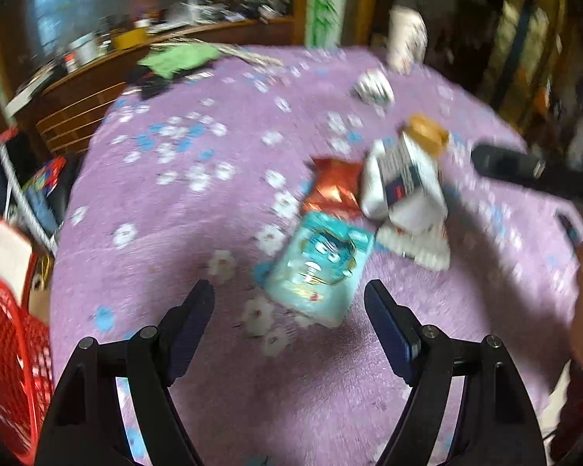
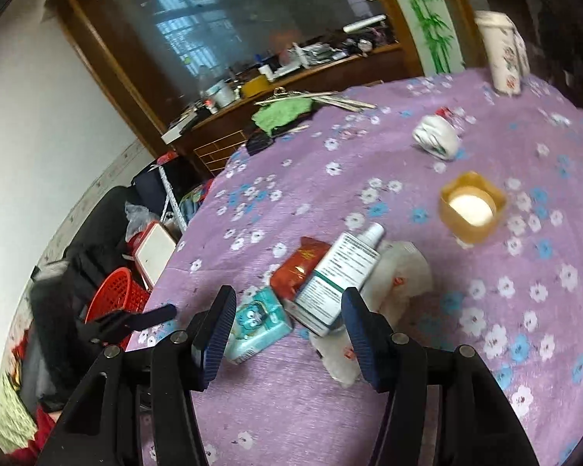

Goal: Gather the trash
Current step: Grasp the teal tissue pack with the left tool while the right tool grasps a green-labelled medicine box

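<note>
Left wrist view shows my left tool (image 1: pixel 289 303) spread wide and empty, the teal packet (image 1: pixel 318 268) lying just ahead between its fingers on the purple tabletop (image 1: pixel 182 233). I should lower squarely over it. My right tool (image 2: pixel 287 310), half open and empty, hovers near the white bottle (image 2: pixel 340 279); the red basket (image 2: pixel 114 295) waits left.

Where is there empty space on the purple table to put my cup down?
The purple cloth is bare left of the red packet, towards the green cloth. Crowded: teal packet, white bottle and amber cup.
</note>
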The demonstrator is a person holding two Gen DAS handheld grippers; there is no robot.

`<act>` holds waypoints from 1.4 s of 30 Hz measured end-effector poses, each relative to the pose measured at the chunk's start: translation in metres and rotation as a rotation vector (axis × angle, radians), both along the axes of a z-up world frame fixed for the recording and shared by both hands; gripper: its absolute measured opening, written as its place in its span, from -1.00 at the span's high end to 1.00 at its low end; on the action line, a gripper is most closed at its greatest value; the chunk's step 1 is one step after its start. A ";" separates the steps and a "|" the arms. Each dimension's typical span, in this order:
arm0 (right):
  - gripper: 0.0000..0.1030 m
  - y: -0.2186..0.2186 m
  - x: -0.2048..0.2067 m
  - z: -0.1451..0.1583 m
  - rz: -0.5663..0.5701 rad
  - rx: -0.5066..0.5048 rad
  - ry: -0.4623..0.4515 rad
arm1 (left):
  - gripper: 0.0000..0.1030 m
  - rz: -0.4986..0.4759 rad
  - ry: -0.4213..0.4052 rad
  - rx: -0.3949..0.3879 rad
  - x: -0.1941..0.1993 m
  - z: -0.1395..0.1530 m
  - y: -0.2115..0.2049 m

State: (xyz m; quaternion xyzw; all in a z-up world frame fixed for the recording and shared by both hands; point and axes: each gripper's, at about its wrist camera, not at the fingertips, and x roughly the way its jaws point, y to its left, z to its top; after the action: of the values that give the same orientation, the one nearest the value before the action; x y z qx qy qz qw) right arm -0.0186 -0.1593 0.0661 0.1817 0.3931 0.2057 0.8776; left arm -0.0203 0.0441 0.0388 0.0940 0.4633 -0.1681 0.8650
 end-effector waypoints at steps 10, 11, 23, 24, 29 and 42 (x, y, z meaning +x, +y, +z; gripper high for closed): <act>-0.19 -0.015 0.004 -0.015 -0.057 0.039 0.059 | -0.62 0.003 -0.028 0.135 0.023 -0.030 -0.029; -0.19 -0.015 0.005 -0.017 -0.060 0.046 0.071 | -0.62 0.010 -0.036 0.125 0.025 -0.031 -0.030; -0.19 0.015 0.034 -0.031 -0.096 -0.026 0.144 | 0.21 0.091 -0.080 -0.052 0.030 -0.025 -0.007; -0.18 0.018 0.036 -0.033 -0.098 -0.040 0.145 | 0.21 0.098 -0.086 -0.068 0.031 -0.023 -0.003; 0.07 0.033 0.041 -0.036 -0.112 -0.128 0.144 | 0.21 0.129 -0.148 -0.132 0.028 -0.010 0.010; 0.27 0.053 0.026 -0.021 -0.053 -0.128 -0.139 | 0.20 0.173 -0.210 -0.157 0.027 0.001 0.019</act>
State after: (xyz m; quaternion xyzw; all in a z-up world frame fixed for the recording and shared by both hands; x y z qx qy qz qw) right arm 0.0074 -0.1065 0.0455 0.1210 0.3385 0.1691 0.9177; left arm 0.0070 0.0634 0.0399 0.0028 0.3622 -0.1179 0.9246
